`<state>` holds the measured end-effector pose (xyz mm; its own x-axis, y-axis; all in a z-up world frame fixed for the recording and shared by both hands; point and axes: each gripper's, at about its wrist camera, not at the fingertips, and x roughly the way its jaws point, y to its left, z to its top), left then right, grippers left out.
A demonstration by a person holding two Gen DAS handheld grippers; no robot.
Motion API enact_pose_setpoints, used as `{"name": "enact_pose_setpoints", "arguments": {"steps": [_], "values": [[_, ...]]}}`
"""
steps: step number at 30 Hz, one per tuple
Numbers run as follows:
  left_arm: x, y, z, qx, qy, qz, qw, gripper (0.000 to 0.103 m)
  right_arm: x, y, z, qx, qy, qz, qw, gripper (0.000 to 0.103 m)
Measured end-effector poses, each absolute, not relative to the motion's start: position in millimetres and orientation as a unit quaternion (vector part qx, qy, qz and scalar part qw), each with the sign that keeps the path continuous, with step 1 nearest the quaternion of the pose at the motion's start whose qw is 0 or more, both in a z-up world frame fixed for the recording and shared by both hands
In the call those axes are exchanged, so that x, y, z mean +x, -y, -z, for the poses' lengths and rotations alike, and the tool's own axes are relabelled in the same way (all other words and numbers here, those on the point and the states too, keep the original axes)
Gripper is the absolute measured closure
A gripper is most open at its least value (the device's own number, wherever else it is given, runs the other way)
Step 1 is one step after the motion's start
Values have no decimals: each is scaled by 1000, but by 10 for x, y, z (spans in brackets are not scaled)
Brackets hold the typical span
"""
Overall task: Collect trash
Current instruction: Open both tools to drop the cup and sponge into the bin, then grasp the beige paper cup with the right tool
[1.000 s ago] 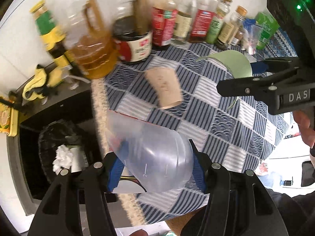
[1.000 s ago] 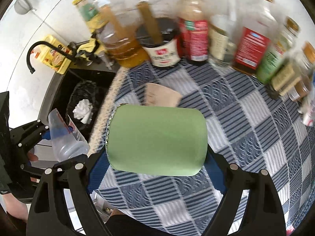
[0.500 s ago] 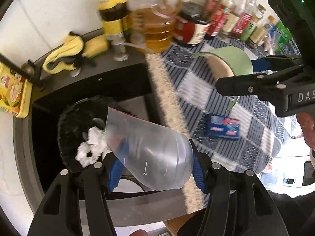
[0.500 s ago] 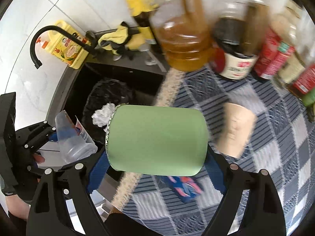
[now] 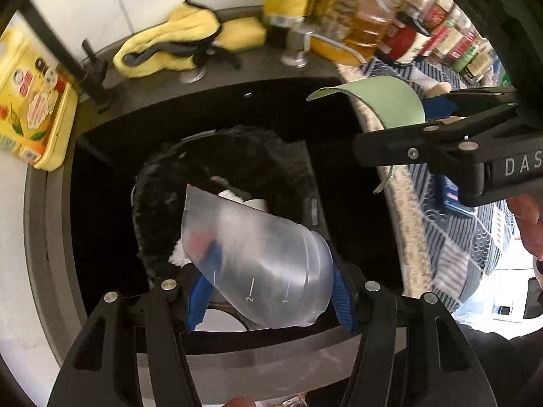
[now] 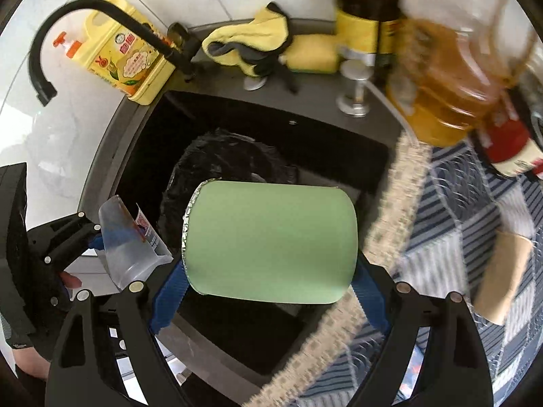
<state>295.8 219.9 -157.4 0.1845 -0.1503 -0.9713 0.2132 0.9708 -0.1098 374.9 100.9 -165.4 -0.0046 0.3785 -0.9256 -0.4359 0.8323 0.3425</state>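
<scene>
My left gripper (image 5: 271, 291) is shut on a clear plastic cup (image 5: 261, 264) and holds it over a black-lined trash bin (image 5: 217, 156) standing in the dark sink. White crumpled paper (image 5: 247, 200) lies in the bin. My right gripper (image 6: 271, 288) is shut on a curved green wrapper with a foil edge (image 6: 271, 240) and holds it above the same bin (image 6: 224, 156). The wrapper (image 5: 387, 101) also shows in the left wrist view, over the sink's right side. The cup (image 6: 129, 247) shows at the left of the right wrist view.
A black faucet (image 6: 68, 27), a yellow soap bottle (image 6: 129, 61) and a yellow cloth (image 6: 247, 40) sit behind the sink. Oil and sauce bottles (image 6: 448, 78) stand at the back right. A brown paper cup (image 6: 505, 271) and a blue packet (image 5: 454, 196) lie on the checked tablecloth (image 6: 458, 210).
Both grippers have swung left from over the checked tablecloth to over the sink and bin, each still holding its item.
</scene>
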Motion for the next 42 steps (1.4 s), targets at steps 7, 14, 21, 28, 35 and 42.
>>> {"name": "enact_pose_setpoints", "arguments": {"steps": [7, 14, 21, 28, 35, 42], "values": [[3007, -2601, 1745, 7, -626, 116, 771, 47, 3906, -1475, 1898, -22, -658, -297, 691, 17], [3025, -2875, 1911, -13, -629, 112, 769, 47, 4016, -1797, 2080, -31, -667, -304, 680, 17], [2976, -2999, 1941, -30, -631, 103, 769, 45, 4006, -1944, 2158, -34, -682, -320, 656, 16], [2902, -2966, 1841, -25, -626, 98, 773, 45, 4005, -1846, 2043, -30, -675, -314, 666, 16], [2841, -2821, 1681, -16, -623, 92, 777, 45, 3945, -1641, 1817, -22, -667, -316, 674, 16], [2786, -2445, 1397, -3, -610, 96, 787, 45, 3863, -1177, 1503, -17, -654, -305, 692, 16]]}}
